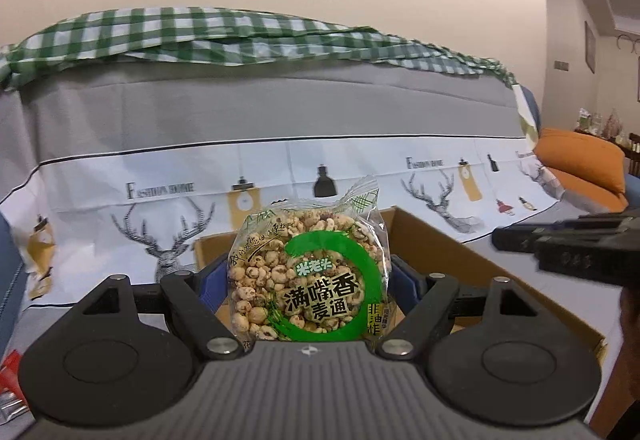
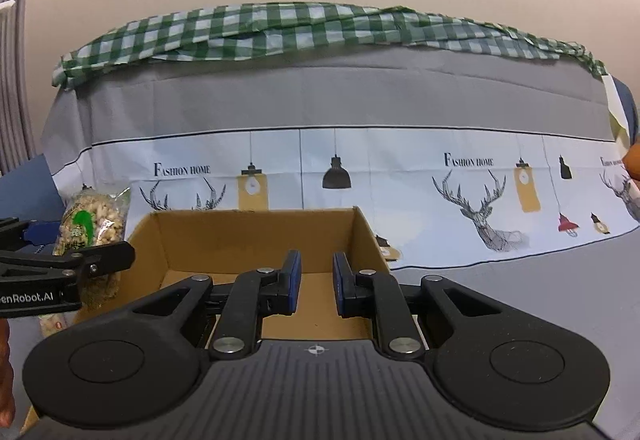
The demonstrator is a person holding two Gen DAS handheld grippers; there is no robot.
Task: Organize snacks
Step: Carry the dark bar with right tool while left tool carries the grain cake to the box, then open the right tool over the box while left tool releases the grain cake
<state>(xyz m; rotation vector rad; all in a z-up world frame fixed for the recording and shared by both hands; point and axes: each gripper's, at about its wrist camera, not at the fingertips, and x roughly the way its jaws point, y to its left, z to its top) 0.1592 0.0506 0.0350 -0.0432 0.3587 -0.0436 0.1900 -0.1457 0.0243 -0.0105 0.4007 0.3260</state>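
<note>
A clear bag of puffed wheat snacks (image 1: 276, 240) with a green ring label stands upright between the blue pads of my left gripper (image 1: 308, 272), which is shut on its sides. The bag hangs over the near left part of an open brown cardboard box (image 1: 440, 240). In the right wrist view the same bag (image 2: 96, 220) shows at the box's left edge, with one of the left gripper's fingers (image 2: 108, 256) across it. My right gripper (image 2: 316, 276) hovers over the near edge of the cardboard box (image 2: 256, 236), its pads close together with nothing between them. The box floor that shows is bare.
The box sits on a grey cloth over a sofa seat. The sofa back (image 2: 320, 104) carries a deer and lamp print, with a green checked cloth (image 2: 320, 24) on top. An orange cushion (image 1: 580, 168) lies at the right. A red wrapper (image 1: 10, 368) lies at the lower left.
</note>
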